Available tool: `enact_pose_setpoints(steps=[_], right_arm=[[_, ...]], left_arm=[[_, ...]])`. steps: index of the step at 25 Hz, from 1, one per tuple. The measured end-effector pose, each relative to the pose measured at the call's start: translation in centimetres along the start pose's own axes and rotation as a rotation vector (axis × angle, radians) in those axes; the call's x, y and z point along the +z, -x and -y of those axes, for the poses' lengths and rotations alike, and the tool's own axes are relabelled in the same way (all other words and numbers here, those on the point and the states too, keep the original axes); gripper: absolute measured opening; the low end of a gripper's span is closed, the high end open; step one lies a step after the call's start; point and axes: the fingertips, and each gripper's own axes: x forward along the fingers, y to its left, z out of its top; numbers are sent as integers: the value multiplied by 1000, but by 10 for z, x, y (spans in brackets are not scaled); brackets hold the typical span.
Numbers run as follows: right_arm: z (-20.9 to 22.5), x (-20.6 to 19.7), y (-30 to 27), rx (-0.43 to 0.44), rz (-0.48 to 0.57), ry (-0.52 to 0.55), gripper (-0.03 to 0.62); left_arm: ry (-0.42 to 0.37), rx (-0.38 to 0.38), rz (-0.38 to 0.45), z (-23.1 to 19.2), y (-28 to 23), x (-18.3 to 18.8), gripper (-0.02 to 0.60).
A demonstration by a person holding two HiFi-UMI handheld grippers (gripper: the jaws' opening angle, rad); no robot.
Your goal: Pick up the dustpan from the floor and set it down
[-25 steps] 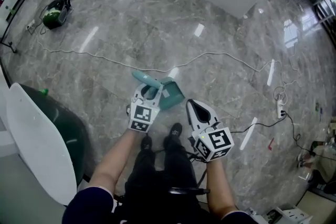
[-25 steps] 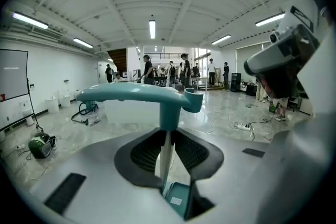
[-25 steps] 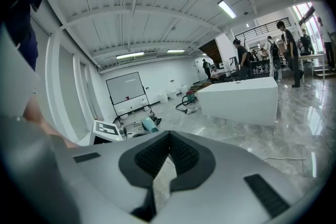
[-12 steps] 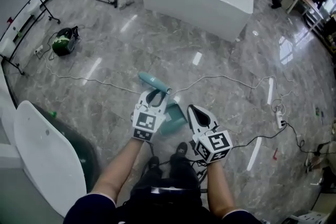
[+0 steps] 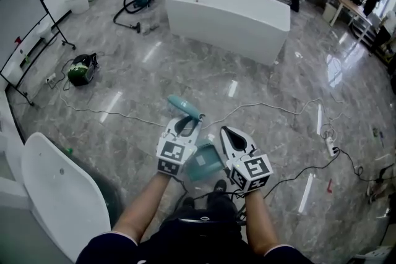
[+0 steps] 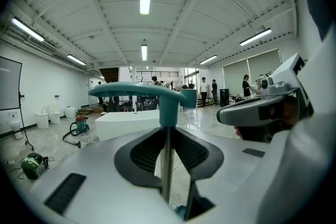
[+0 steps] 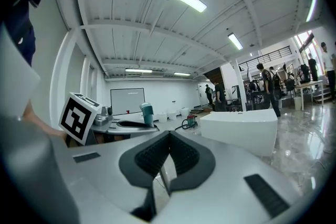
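At the far left of the head view a whiteboard (image 5: 25,21) stands on the grey marble floor (image 5: 124,133). Near it lies a green vacuum cleaner (image 5: 81,68), and a large white curved shell (image 5: 62,195) fills the lower left corner. A white bathtub (image 5: 229,15) sits at the top centre.

Just left of centre, the left gripper (image 5: 185,123) has its jaws clamped on the dustpan (image 5: 203,162). In the left gripper view (image 6: 167,136) a thin upright stem is pinched between the dark pads, with the teal handle (image 6: 157,93) crossing just above them. In the head view that handle (image 5: 184,106) sticks out past the jaw tips toward the upper left. The teal pan hangs lower, between the two grippers and over the person's shoes, off the floor.

Just right of the pan, the right gripper (image 5: 228,133) points up the frame. Its own view (image 7: 169,136) shows the jaws together at the tips with nothing between them; the left gripper's marker cube (image 7: 79,118) appears at that view's left.

Further right, a white cable (image 5: 272,109) snakes across the floor toward a power strip (image 5: 330,144).
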Motion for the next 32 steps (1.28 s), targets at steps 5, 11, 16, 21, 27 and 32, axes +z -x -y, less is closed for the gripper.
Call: enact_pose_setpoints(steps=[5, 11, 16, 21, 27, 32], right_arm=[[-15, 5, 4, 0, 13, 13, 6], [-25, 7, 4, -2, 17, 17, 6], [-27, 8, 7, -4, 19, 19, 6], [-27, 11, 5, -6, 21, 20, 6], [-29, 9, 4, -6, 18, 18, 6], [-27, 2, 4, -10, 10, 11, 6]], left_arm=[[1, -25, 4, 5, 16, 3, 97], [1, -32, 15, 5, 26, 9, 97], [-14, -34, 36, 7, 29, 13, 97], [-9, -42, 52, 6, 27, 18, 97], [-10, -46, 53, 5, 27, 18, 97], [-11, -47, 41, 5, 23, 9, 97]])
